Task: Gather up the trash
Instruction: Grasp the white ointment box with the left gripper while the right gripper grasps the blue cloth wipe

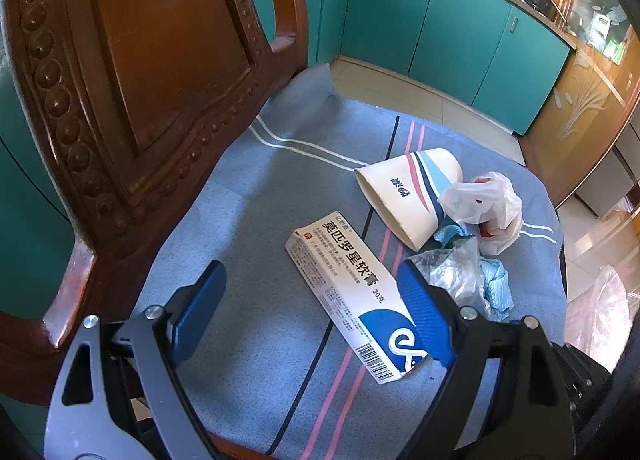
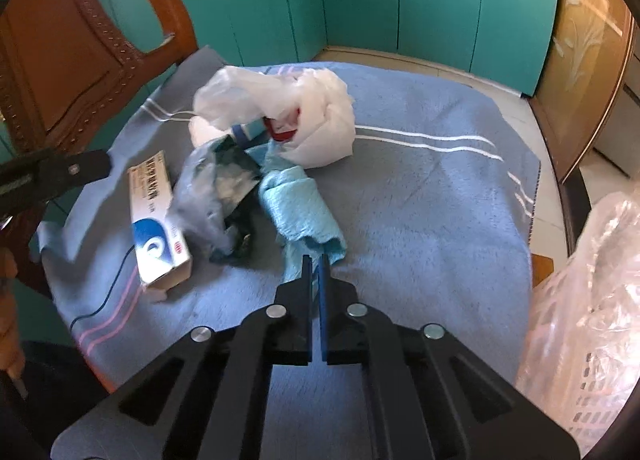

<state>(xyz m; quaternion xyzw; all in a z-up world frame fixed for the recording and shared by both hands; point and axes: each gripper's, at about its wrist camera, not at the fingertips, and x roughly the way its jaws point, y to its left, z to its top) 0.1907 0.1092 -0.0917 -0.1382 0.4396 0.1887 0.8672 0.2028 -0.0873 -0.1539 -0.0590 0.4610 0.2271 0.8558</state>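
Trash lies on a chair seat covered by a blue striped blanket [image 1: 248, 200]. A white ointment box [image 1: 348, 284] lies slantwise under my open left gripper [image 1: 310, 272], its blue end hidden by the right finger. Beyond it lie a tipped paper cup [image 1: 408, 192], a white plastic bag [image 1: 488, 204], a crumpled clear wrapper [image 1: 452, 272] and a light blue towel [image 1: 496, 288]. In the right wrist view my right gripper [image 2: 316, 260] has its jaws together on the near edge of the light blue towel [image 2: 296, 200], beside the wrapper [image 2: 216, 196] and box [image 2: 156, 220].
The carved wooden chair back [image 1: 140, 80] rises at the left. Teal cabinets [image 1: 440, 20] line the far wall across a tiled floor. A pink basket lined with clear plastic [image 2: 592, 300] stands at the seat's right. A hand [image 2: 8, 320] shows at the left edge.
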